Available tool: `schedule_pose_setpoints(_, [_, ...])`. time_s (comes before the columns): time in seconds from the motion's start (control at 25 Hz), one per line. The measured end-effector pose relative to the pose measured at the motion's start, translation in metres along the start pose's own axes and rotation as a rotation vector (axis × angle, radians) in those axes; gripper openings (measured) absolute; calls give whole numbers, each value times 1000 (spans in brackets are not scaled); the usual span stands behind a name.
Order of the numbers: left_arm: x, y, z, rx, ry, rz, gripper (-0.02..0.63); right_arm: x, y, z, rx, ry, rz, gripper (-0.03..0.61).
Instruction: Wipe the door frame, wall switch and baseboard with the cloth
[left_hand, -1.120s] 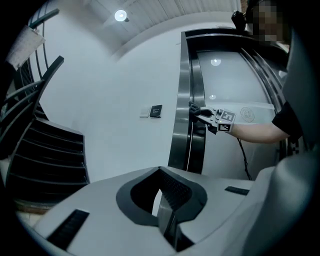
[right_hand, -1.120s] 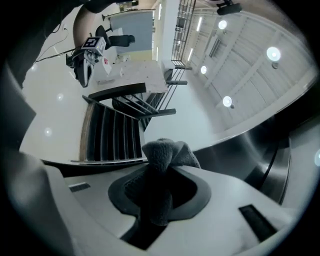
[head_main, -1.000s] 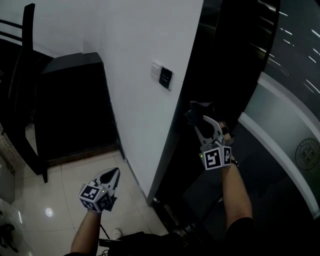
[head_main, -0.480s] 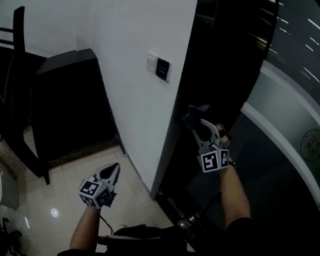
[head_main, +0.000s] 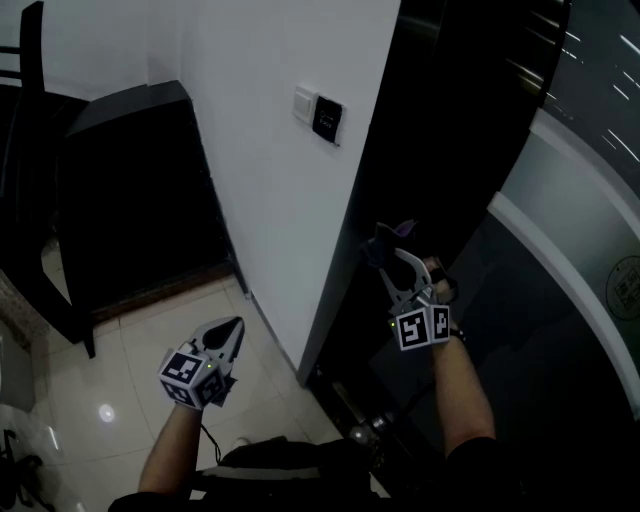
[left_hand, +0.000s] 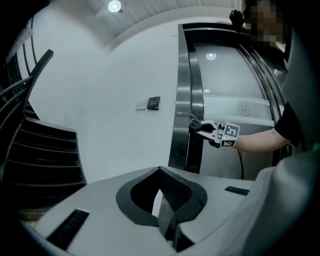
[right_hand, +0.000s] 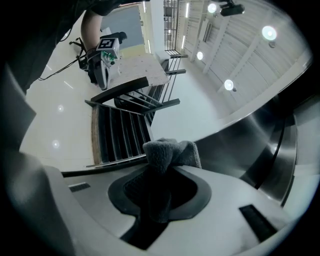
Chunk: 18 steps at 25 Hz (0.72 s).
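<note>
My right gripper (head_main: 385, 245) is shut on a grey cloth (head_main: 388, 238), pressing it against the dark metal door frame (head_main: 372, 180) about halfway up. In the right gripper view the cloth (right_hand: 167, 155) bulges out between the jaws, beside the frame's steel face (right_hand: 260, 145). The wall switch (head_main: 320, 112) sits on the white wall above and left of the cloth. My left gripper (head_main: 226, 338) hangs low near the floor, shut with nothing in it; its own view (left_hand: 167, 212) shows the jaws pressed together. The baseboard is not clearly visible.
A dark cabinet (head_main: 130, 190) stands against the wall at left, with a black chair (head_main: 25, 150) beside it. Glossy cream floor tiles (head_main: 110, 390) lie below. A curved glass door panel (head_main: 560, 240) fills the right side. A cable (head_main: 205, 455) trails by my feet.
My right gripper with the cloth has slid down the door frame a little. The left gripper has barely moved.
</note>
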<state>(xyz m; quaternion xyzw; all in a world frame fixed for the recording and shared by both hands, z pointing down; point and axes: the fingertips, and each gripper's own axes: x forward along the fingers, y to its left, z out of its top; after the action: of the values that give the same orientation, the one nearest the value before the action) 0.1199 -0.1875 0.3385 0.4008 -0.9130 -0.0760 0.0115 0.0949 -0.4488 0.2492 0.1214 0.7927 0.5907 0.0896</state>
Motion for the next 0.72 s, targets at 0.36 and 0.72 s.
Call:
schedule_pose_setpoints(0.36, [-6, -7, -15, -10, 26, -10, 2, -2, 42, -13, 59, 18, 66, 86])
schedule_pose_setpoints(0.72, [-6, -4, -21, -15, 50, 5, 2, -2, 89, -27, 102, 45, 141, 86])
